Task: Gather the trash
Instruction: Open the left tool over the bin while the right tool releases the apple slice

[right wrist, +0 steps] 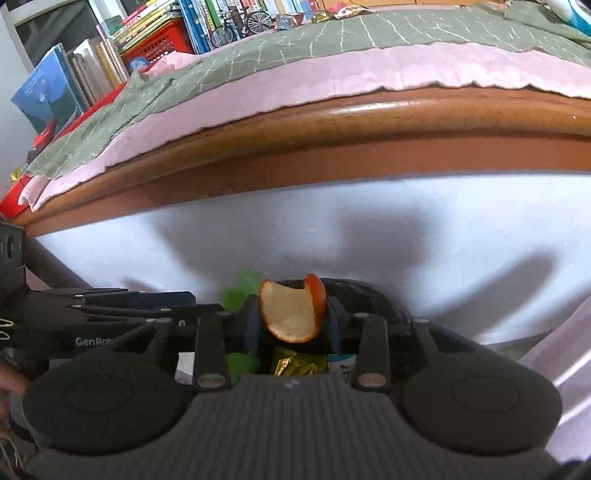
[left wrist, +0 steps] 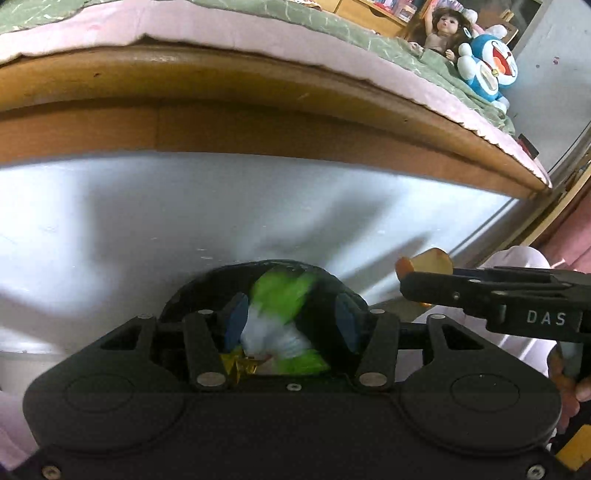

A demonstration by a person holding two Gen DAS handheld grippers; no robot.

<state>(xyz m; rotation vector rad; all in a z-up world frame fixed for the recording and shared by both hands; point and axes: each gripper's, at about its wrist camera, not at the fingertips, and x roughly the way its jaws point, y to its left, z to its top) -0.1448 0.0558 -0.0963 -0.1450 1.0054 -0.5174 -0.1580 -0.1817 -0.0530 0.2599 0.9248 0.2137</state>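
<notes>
At left, our left gripper has its fingers apart around a blurred, light green-and-white wrapper over the black bin. At right, our right gripper pinches stiff, brittle orange peel by its edges.

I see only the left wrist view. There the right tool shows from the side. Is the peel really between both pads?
Observer: Yes, the peel sits between both blue pads of the right tool, white side toward the camera.
Operator: What lies under it?
Observer: A blue-white carton beside the gold wrapper, in the bin.
Operator: Is trash left on the bed?
Observer: Yes, wrappers near a toy bicycle.
</notes>
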